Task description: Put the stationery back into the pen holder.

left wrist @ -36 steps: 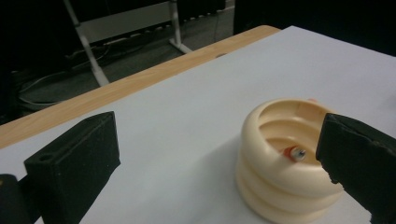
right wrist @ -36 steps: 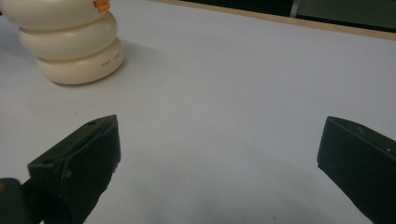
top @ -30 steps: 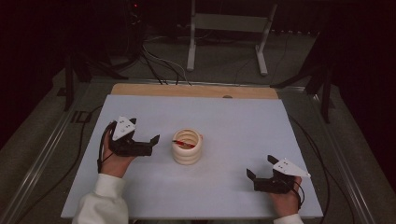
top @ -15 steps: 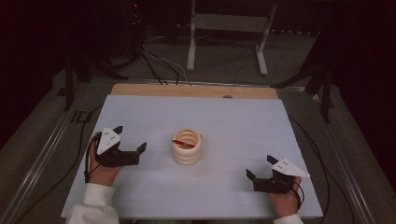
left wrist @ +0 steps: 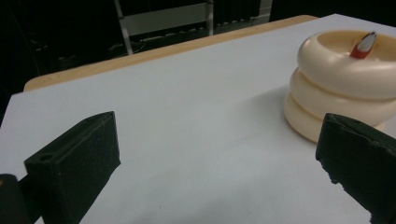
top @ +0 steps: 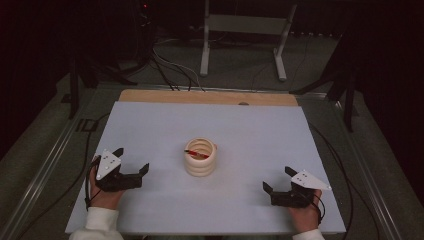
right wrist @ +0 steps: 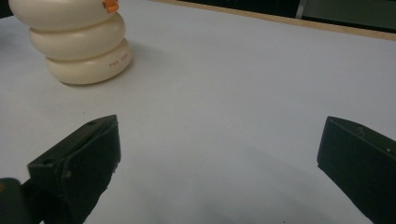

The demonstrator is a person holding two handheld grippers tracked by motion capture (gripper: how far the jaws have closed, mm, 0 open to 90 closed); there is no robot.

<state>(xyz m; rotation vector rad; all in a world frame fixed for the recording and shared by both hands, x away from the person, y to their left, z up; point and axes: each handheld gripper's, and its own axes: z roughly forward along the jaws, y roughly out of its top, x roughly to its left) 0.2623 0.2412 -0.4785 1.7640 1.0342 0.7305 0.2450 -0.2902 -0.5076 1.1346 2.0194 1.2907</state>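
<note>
Ringed cream holder (top: pixel 200 158) mid white table (top: pixel 250 125), dim room, perhaps a pen inside; both grippers' fingers released.

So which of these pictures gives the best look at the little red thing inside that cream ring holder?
The high view: it looks down into the cream ring holder and shows the red thing lying across its opening. The left gripper view catches just a red-and-white tip above the rim; the right gripper view, an orange bit.
</note>
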